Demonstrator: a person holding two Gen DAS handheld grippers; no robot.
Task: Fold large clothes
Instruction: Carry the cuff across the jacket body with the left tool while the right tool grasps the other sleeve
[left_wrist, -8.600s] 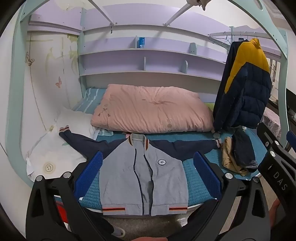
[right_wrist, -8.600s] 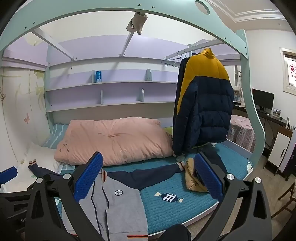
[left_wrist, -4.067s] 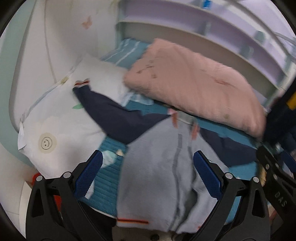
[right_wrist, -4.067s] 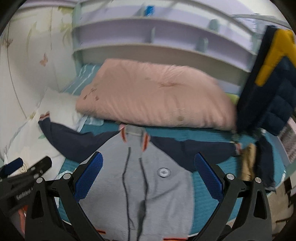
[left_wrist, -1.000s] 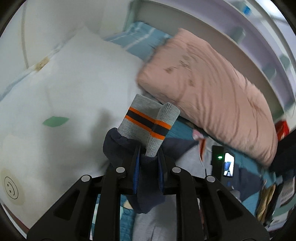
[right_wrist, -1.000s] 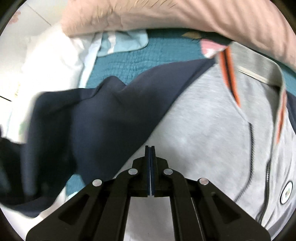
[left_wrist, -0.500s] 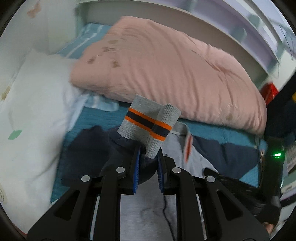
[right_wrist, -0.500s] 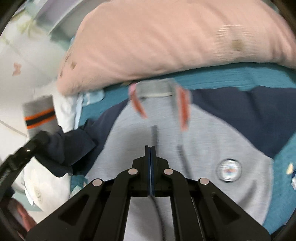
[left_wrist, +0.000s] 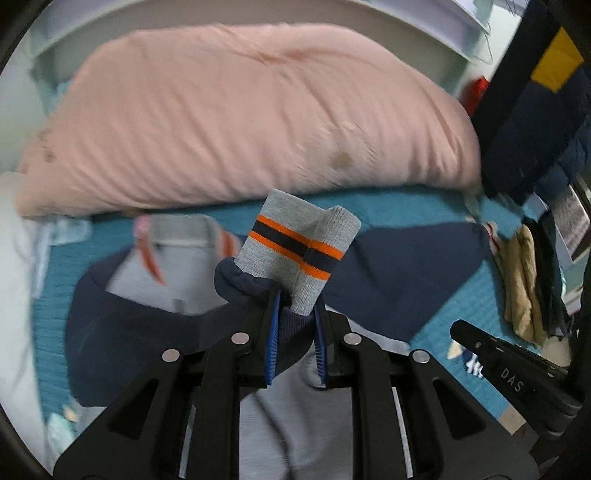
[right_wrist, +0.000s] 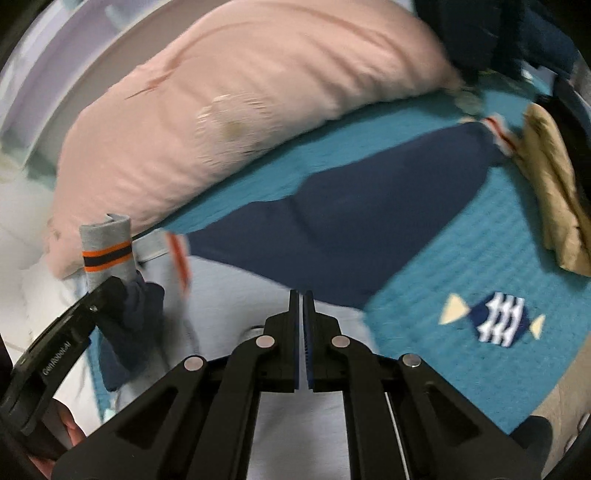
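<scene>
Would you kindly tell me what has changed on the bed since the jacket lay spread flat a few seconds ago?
The left gripper has taken hold of the striped cuff and carried that navy sleeve from the white pillow across over the grey jacket front. The right gripper is shut and holds nothing. The other sleeve and pink duvet stayed put.

Grey jacket (left_wrist: 295, 417) with navy sleeves lies front-up on my teal bedspread, collar toward the pink quilt, its left sleeve (left_wrist: 110, 332) lifted across the chest with the grey orange-striped cuff (left_wrist: 299, 243) sticking upright, other sleeve (right_wrist: 351, 236) flat, outstretched.
</scene>
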